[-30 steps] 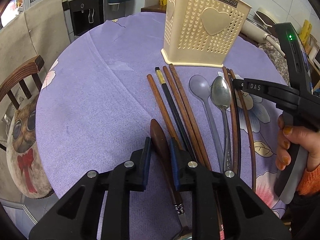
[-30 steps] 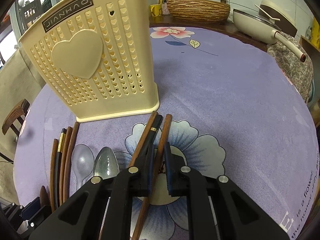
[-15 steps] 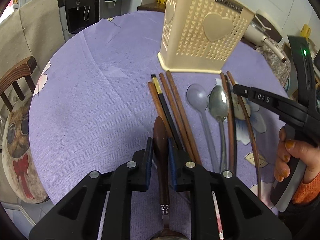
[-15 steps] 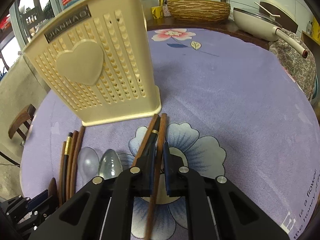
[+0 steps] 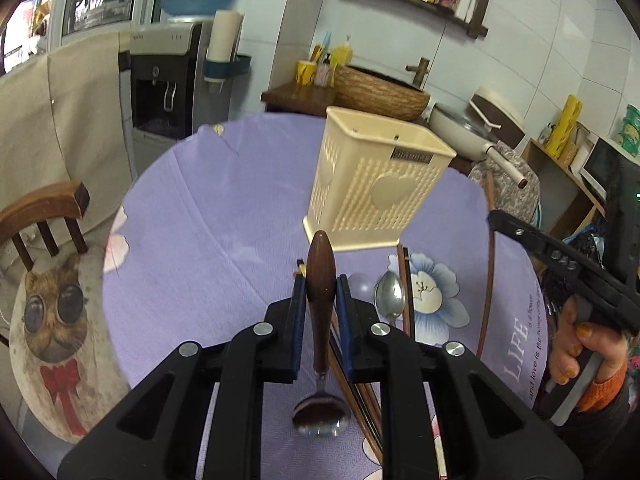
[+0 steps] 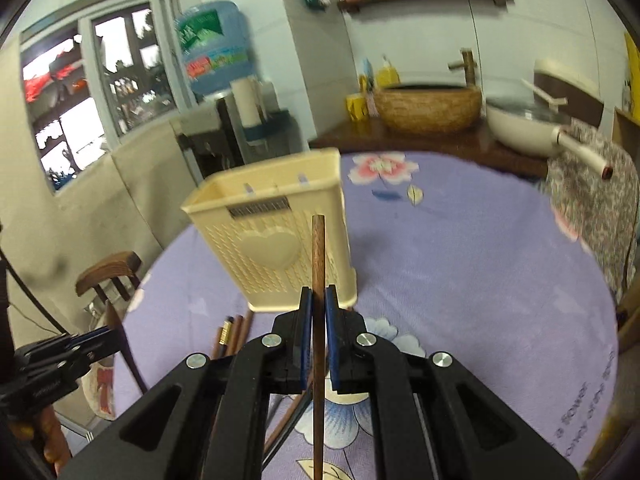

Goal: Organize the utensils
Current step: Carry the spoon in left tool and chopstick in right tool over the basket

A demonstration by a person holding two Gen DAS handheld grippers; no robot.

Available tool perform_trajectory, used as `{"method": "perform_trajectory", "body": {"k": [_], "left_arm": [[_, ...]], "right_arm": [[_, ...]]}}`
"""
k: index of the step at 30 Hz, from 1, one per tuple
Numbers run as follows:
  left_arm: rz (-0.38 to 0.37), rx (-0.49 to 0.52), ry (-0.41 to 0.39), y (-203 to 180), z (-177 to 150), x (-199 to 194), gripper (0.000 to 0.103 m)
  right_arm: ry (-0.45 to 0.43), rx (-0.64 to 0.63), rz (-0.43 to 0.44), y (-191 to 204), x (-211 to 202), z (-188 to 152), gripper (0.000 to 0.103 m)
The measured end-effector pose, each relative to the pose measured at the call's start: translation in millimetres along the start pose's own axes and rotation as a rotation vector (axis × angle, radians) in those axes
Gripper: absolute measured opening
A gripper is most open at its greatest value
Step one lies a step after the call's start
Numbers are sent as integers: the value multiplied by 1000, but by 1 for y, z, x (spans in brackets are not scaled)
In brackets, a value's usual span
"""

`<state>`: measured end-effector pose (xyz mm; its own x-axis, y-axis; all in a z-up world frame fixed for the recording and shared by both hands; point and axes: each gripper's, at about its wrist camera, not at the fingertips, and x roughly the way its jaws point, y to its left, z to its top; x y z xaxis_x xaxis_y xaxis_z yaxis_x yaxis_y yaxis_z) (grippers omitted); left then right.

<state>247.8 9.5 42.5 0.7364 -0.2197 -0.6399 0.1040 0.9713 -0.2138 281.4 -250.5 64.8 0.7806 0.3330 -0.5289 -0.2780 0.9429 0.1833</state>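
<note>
1. Far left, a wooden chair [image 5: 44,216] with a cat-print cushion [image 5: 56,344] sits beside the round table under its purple flowered cloth [image 5: 200,240].
2. Centre stage: the left gripper [image 5: 320,296] has its jaws closed on a wooden-handled spoon [image 5: 320,280], raised off the cloth, handle tip pointing away toward the far side, metal bowl hanging near the camera.
3. Just beyond that handle tip stands the cream utensil holder [image 5: 376,188], upright on the cloth with its open top showing; no utensil can be seen inside it.
4. Near the holder's base, on the table, lie a grey plastic spoon [image 5: 362,286] and a metal spoon [image 5: 390,292], side by side, with a pair of chopsticks [image 5: 406,292] just to their right.
5. More brown chopsticks [image 6: 234,330] lie left of the holder's base in the right wrist view.
6. Over to the right, the right gripper [image 6: 319,316] has its jaws pinched narrow around a single brown chopstick [image 6: 318,280], held above the table, its far end in front of the holder's heart-embossed wall.
7. In the left wrist view that gripper shows at the right edge, held by the person's hand [image 5: 576,344].
</note>
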Motion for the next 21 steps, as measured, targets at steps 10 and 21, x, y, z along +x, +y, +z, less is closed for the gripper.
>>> {"method": "perform_trajectory", "body": {"k": [10,21], "left_arm": [[-15,39,-40,3,8,-23,15],[-1,45,-60,7,11,-24,15]], "right_arm": [[-64,-75,22,0,-51,10,7],[-69,-74,43,3,-60,13,7]]}}
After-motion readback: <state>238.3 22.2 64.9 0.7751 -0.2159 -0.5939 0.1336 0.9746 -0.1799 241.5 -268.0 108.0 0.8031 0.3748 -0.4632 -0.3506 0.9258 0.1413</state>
